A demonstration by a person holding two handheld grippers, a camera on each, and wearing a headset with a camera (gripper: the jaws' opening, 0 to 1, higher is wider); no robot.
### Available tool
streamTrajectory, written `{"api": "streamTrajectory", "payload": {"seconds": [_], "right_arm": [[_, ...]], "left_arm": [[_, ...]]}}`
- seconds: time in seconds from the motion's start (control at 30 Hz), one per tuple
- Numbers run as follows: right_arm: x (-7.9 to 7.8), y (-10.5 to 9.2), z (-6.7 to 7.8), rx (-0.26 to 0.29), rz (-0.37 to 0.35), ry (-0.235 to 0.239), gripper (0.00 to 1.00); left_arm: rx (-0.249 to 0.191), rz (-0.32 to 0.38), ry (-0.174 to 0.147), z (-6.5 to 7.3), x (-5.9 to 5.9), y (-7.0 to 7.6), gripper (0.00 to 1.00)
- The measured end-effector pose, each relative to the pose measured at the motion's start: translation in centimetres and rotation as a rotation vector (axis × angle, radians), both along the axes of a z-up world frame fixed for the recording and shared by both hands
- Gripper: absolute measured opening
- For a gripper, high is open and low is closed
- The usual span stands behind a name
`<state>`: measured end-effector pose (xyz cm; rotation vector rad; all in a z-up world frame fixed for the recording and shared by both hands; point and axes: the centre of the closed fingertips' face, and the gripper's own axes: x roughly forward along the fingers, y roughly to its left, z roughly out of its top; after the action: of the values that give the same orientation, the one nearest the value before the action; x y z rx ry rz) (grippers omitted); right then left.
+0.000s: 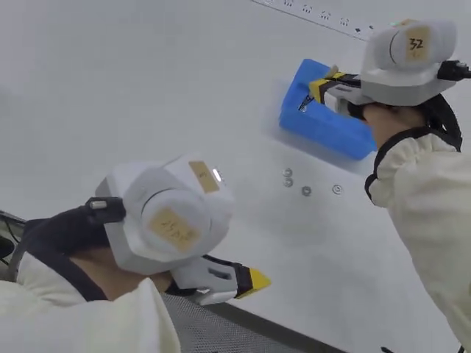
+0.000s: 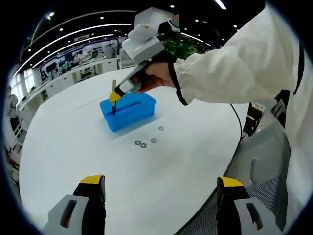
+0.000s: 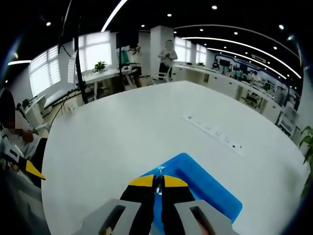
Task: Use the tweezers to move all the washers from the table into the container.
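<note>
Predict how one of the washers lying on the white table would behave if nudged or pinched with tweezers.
A washer lies flat and looks thin, so it would probably slide on the smooth table rather than roll. Its low edge gives little to pinch, so it may slip from the tweezers. It looks like metal: likely stiff and light.

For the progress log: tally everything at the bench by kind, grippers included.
loose washers: 4
blue container: 1
tweezers: 1
grippers: 2, left gripper and right gripper
Total: 8
</note>
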<state>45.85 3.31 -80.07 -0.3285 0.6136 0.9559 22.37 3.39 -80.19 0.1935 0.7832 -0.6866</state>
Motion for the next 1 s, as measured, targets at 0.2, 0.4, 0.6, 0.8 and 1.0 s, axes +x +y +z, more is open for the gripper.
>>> {"api": "streamTrajectory", "payload": {"seconds": [0.2,0.4,0.6,0.8,1.0], "right_arm": [[-0.2,0.1,-0.9,-0.004,-0.003,0.022,0.00],[-0.5,-0.2,-1.5,-0.006,-0.012,0.038,0.00],[-0.4,0.0,-1.7,-0.002,-0.008,0.045,0.01],[-0.6,-0.1,-1.5,-0.023,0.016,0.016,0.01],[-0.7,-0.2,-0.1,-0.008,0.016,-0.003,0.01]], "left_arm": [[0.012,-0.009,0.016,-0.6,-0.2,0.1,0.98],[0.018,-0.009,0.021,-0.8,-0.3,0.2,0.97],[0.022,-0.013,0.021,-0.9,-0.3,0.1,0.97],[0.026,-0.016,0.017,-0.8,-0.4,0.0,0.97],[0.025,-0.013,0.015,-0.7,-0.5,0.0,0.97]]}}
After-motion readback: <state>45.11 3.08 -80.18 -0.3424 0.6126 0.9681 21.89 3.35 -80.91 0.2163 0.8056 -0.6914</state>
